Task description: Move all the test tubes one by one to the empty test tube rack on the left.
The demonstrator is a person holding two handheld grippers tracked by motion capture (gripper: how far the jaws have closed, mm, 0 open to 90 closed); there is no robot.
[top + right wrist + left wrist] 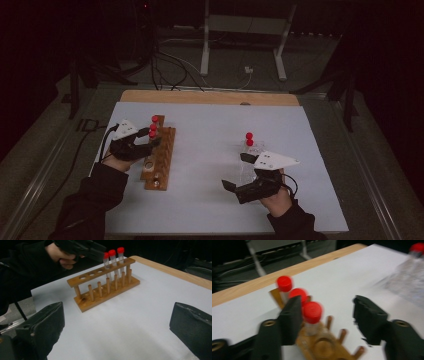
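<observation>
My left gripper (327,312) jaws apart beside the nearest red-capped tube (312,315), probably clear of it, three tubes standing in the wooden rack (159,157) at nine o'clock on the worktop (210,150), my right gripper (117,327) wide open, nothing between.

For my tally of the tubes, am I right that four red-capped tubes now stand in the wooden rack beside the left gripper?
Not quite: three red-capped tubes stand in the wooden rack, not four. The right gripper view shows them side by side at one end of the rack, with the remaining holes empty. The rest is right: the left gripper is beside that rack, its jaws apart.
</observation>
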